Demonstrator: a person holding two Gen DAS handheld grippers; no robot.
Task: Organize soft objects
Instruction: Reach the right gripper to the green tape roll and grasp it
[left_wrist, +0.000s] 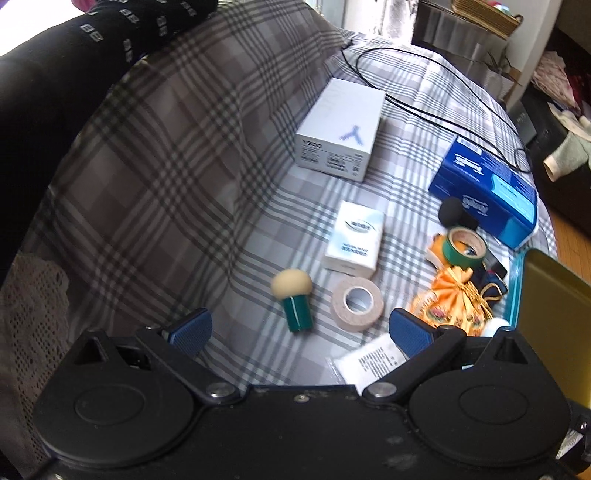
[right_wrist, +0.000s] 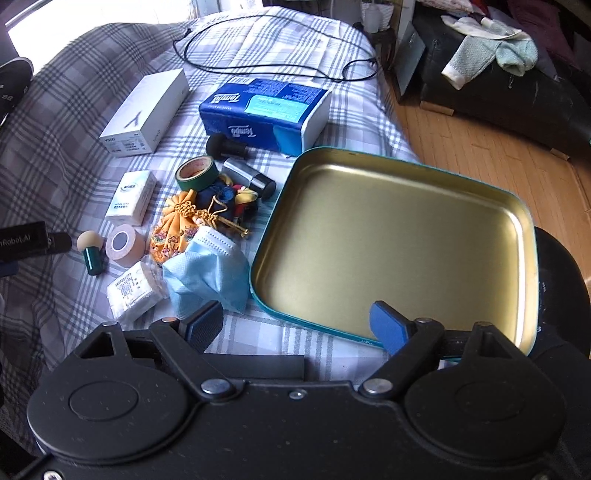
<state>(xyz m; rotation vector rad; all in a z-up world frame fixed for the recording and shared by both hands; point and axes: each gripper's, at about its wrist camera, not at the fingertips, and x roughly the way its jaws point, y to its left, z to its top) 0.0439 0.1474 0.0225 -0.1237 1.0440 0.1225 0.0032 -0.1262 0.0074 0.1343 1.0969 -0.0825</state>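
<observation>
Both my grippers, left (left_wrist: 300, 328) and right (right_wrist: 297, 325), gape empty over two tape rolls (right_wrist: 196, 172), one blue mask (right_wrist: 210, 271), one tin (right_wrist: 399, 236), two white boxes (right_wrist: 147, 110).

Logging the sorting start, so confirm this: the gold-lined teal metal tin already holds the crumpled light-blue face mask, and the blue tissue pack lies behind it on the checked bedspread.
Wrong about the mask. The right wrist view shows the gold-lined teal metal tin empty; the crumpled light-blue face mask lies beside it on the checked bedspread. The blue tissue pack does lie behind.
</observation>
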